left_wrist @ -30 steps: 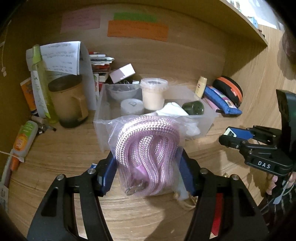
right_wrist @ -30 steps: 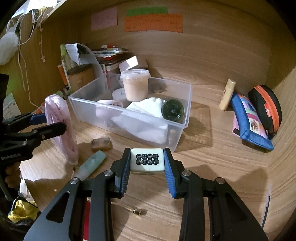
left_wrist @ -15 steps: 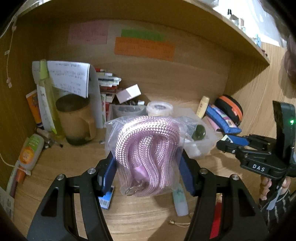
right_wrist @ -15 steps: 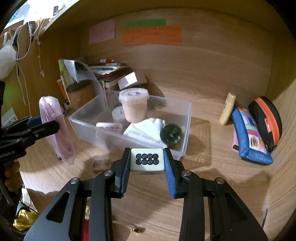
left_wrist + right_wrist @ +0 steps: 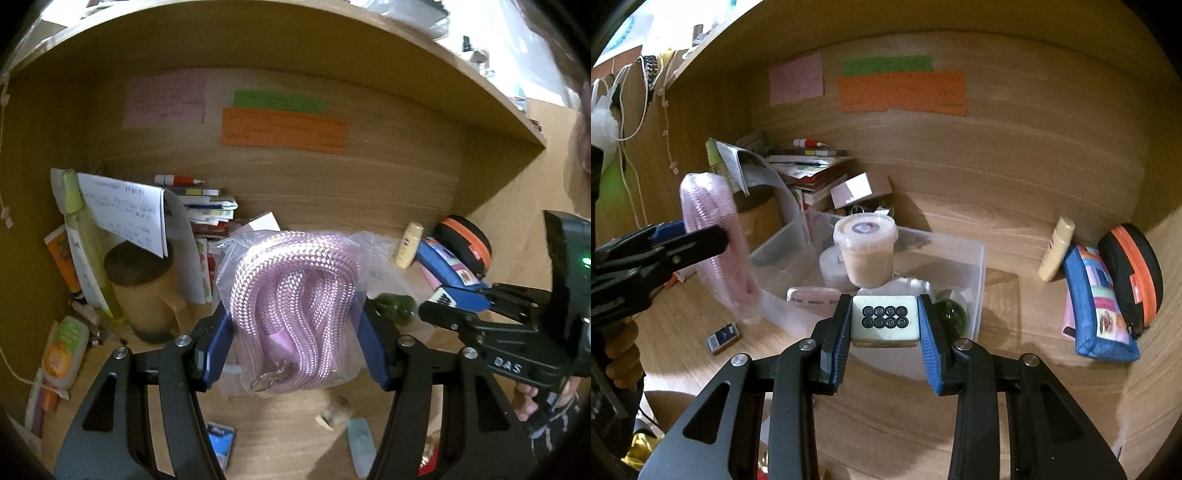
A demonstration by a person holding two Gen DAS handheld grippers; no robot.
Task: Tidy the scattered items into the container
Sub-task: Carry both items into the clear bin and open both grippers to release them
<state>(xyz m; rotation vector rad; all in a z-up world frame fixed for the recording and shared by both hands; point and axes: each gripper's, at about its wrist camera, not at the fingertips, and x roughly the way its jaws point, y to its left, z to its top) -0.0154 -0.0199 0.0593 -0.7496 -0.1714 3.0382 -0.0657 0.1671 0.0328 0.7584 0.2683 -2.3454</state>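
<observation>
at the centre of the left wrist view, the left claw [image 5: 295, 325] is clamped on a clear bag of coiled pink rope [image 5: 295, 295], its blue pads pressing the bag from both sides with the coil bulging up between them. low in the middle of the right wrist view, the right claw [image 5: 884, 325] holds a pale tile with eight dark rings [image 5: 884, 322], squeezed flat between its pads. both loads hang in the air, clear of the counter [image 5: 1015, 369]; the clear plastic container [image 5: 975, 280] shows just behind the tile, already holding a lidded tub [image 5: 866, 254], a dark green ball [image 5: 951, 314] and other small things.

the bagged rope looks light and soft, and the slick plastic film could slide under the pads, so a hold across the thick of the coil, as now, seems safest. the tile looks hard, stiff and smooth, small enough to pop out if gripped near an edge; its flat sides give the surest hold. on the counter at lower left of the right wrist view lies a small dark blue packet [image 5: 724, 338], not yet gathered.
</observation>
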